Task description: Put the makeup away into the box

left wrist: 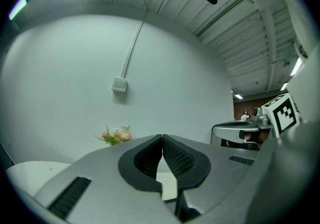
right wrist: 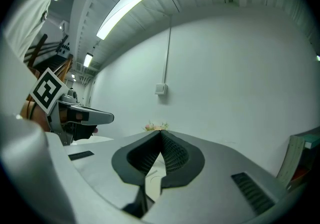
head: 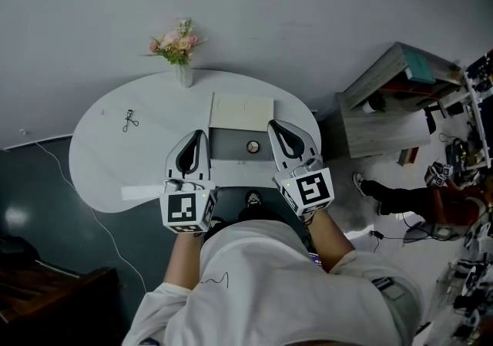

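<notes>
An open box (head: 226,145) sits on the white table (head: 100,152) in the head view, its cream lid (head: 242,113) folded back behind the grey inside. A small round makeup pot (head: 252,146) lies in the box. An eyelash curler (head: 129,119) lies on the table to the far left. My left gripper (head: 202,135) (left wrist: 162,137) hovers at the box's left edge, shut and holding nothing. Over the box's right edge my right gripper (head: 272,125) (right wrist: 161,132) is shut too, with nothing between its jaws. Both point level toward the wall.
A vase of pink flowers (head: 181,59) stands at the table's back edge. A white paper strip (head: 142,192) lies near the front left edge. A wooden shelf unit (head: 385,98) stands to the right, and a person's legs (head: 400,196) show on the floor there.
</notes>
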{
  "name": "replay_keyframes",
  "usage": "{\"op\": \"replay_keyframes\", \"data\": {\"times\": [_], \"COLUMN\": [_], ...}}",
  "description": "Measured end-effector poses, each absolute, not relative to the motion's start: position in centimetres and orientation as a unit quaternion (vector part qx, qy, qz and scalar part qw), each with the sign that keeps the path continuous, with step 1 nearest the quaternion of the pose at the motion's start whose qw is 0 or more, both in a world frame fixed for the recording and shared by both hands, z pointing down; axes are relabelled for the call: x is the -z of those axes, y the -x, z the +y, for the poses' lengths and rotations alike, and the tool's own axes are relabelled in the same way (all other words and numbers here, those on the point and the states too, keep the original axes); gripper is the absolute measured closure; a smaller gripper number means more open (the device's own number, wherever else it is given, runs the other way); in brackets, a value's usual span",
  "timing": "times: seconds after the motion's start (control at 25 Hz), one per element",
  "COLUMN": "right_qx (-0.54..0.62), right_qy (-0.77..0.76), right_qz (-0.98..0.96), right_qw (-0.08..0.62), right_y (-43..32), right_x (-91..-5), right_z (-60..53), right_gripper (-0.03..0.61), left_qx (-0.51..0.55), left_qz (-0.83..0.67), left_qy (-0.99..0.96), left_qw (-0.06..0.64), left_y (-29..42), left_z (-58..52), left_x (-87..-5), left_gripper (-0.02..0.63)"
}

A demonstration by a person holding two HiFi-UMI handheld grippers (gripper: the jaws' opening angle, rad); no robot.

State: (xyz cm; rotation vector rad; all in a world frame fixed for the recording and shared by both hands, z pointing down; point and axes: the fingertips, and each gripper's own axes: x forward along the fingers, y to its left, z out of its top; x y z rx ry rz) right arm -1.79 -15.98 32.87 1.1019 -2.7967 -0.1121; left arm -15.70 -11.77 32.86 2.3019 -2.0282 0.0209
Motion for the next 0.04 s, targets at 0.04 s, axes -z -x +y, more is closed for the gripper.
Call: {"op": "replay_keyframes", "data": {"times": [0.04], "right_qx": [0.039], "right_qy": [-0.364], "right_qz": [-0.928], "right_qw": [0.067], "right_y": [1.81], "right_x": [-32.98], "right_z": [-16.04], "right_gripper": [0.580], "left_qx": [-0.007], "left_qz": [-0.660], "left_qy": [-0.750], "left_qw": [0.036], "left_y": [15.67], "left_z": [-11.82], "left_x": [-32.97], "left_gripper": [0.594]}}
